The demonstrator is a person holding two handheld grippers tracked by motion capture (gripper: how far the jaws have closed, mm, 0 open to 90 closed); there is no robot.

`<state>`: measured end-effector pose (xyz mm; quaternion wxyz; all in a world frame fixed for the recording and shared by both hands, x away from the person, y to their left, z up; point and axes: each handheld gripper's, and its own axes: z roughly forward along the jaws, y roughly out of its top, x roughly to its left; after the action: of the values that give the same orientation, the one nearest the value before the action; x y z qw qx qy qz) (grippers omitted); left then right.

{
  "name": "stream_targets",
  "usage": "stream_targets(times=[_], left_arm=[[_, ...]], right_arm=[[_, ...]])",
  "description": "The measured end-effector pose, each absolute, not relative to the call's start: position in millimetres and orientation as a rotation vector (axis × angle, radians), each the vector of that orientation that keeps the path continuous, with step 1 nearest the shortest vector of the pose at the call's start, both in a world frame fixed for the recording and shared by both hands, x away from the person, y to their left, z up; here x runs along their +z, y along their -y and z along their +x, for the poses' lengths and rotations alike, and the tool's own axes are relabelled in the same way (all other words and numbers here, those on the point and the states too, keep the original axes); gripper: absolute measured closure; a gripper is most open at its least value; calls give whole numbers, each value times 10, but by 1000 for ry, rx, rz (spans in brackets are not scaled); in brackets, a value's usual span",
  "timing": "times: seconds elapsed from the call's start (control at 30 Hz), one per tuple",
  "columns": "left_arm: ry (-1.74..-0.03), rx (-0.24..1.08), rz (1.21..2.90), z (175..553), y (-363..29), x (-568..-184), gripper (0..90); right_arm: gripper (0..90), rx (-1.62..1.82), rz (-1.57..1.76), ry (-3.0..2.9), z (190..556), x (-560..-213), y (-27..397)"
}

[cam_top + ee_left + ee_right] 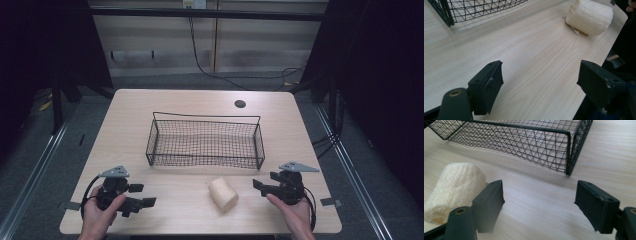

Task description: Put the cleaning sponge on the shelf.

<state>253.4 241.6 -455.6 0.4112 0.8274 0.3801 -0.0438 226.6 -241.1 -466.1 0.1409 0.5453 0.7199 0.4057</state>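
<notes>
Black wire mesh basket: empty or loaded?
Empty. The black wire mesh basket shows only bare wood through its mesh floor; the pale cylindrical loofah sponge lies outside it on the light wooden table.

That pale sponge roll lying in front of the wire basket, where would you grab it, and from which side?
Probably across its rounded middle, coming down from above. The sponge roll lies on its side on the table, clear of the wire basket, so its two long curved flanks are free for the jaws. The right gripper, open, sits nearest.
</notes>
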Motion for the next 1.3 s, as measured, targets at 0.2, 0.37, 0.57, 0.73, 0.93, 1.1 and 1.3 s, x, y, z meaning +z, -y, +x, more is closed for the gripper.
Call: stream_targets(times=[0.2, 0.37, 0.57, 0.73, 0.93, 1.1, 1.3], left_arm=[[-936, -124, 2083, 2516, -2409, -4545, 197], [-930, -133, 2087, 2512, -2401, -4549, 197], [-926, -131, 2102, 2519, -2393, -4556, 197], [-930, -133, 2090, 2521, -2404, -4548, 197], [-925, -140, 2086, 2524, -2409, -4545, 197], [-935, -134, 2096, 2534, -2399, -4553, 197], [-936, -126, 2096, 2532, -2413, -4550, 197]], right_arm=[[198, 1139, 1562, -2114, 2260, -4641, 2381], [251, 1134, 1550, -2176, 2235, -4521, 2379], [267, 1105, 1602, -2238, 2223, -4448, 2399], [291, 1098, 1608, -2315, 2178, -4386, 2392], [303, 1067, 1589, -2373, 2188, -4281, 2344], [281, 1059, 1601, -2411, 2283, -4220, 2297], [281, 1035, 1577, -2466, 2352, -4147, 2232]])
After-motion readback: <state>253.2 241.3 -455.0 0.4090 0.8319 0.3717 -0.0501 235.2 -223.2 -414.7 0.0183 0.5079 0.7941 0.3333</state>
